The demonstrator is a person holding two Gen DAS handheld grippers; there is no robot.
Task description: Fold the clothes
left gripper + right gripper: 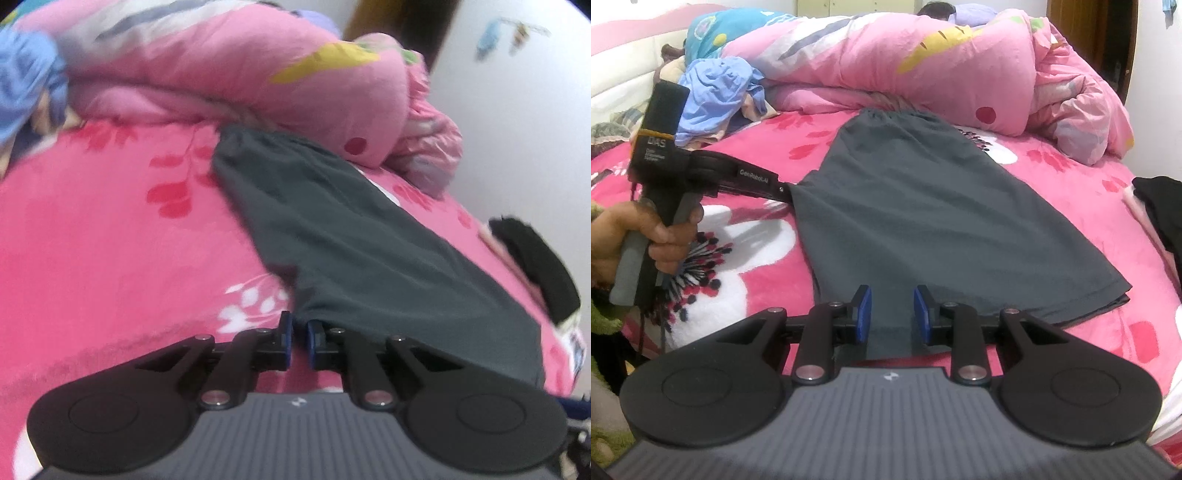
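A dark grey garment (351,240) (905,206) lies flat and lengthwise on the pink flowered bed sheet (1089,206), its far end against the duvet. My left gripper (298,332) is shut on the garment's left edge. In the right wrist view the left gripper (783,191) comes in from the left, held by a hand (665,236). My right gripper (892,314) stands open at the near hem, with a strip of the grey cloth running between its blue pads (864,314).
A bunched pink duvet (923,66) (221,74) fills the far side of the bed, and a person's hair (934,7) shows beyond it. Crumpled blue clothing (716,96) lies far left. A black garment (1160,206) (535,266) sits at the right edge.
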